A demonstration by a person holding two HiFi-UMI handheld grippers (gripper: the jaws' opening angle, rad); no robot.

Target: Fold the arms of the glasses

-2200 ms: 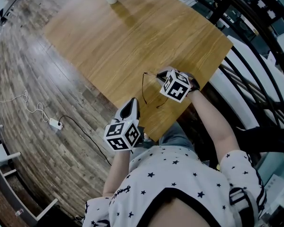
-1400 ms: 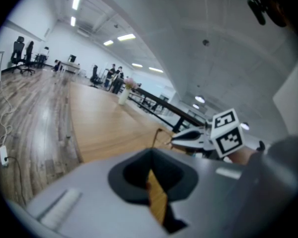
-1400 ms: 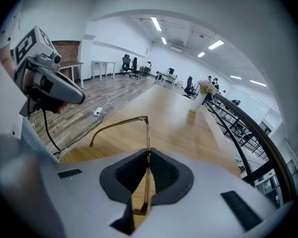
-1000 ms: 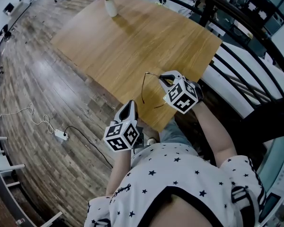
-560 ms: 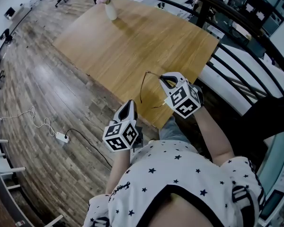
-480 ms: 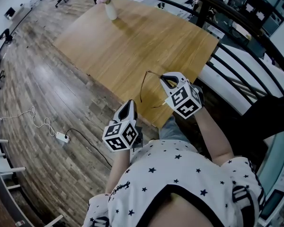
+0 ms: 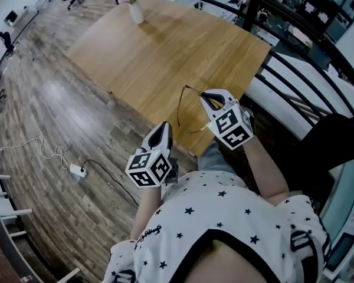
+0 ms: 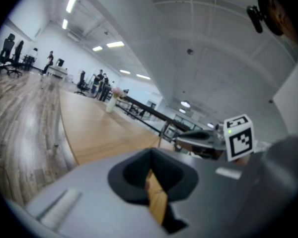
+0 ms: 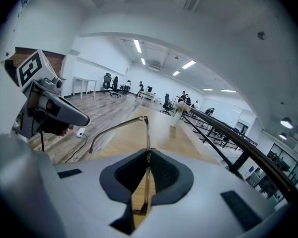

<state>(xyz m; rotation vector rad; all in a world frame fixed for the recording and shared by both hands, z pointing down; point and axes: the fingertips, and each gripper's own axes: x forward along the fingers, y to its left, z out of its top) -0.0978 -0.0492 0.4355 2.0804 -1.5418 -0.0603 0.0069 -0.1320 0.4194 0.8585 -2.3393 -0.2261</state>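
Gold wire glasses sit pinched between the right gripper's fingers over the desk's near edge, one arm swung out. The left gripper, fingers pressed together on nothing, points slightly downward just beside that edge. A railing runs close on the right.

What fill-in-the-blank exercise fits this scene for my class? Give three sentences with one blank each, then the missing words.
1. The right tongs are shut on a thin-framed pair of ___.
2. The left tongs are shut and hold ___.
3. The vase of flowers stands at the far end of the wooden ___.

Missing words: glasses; nothing; table.
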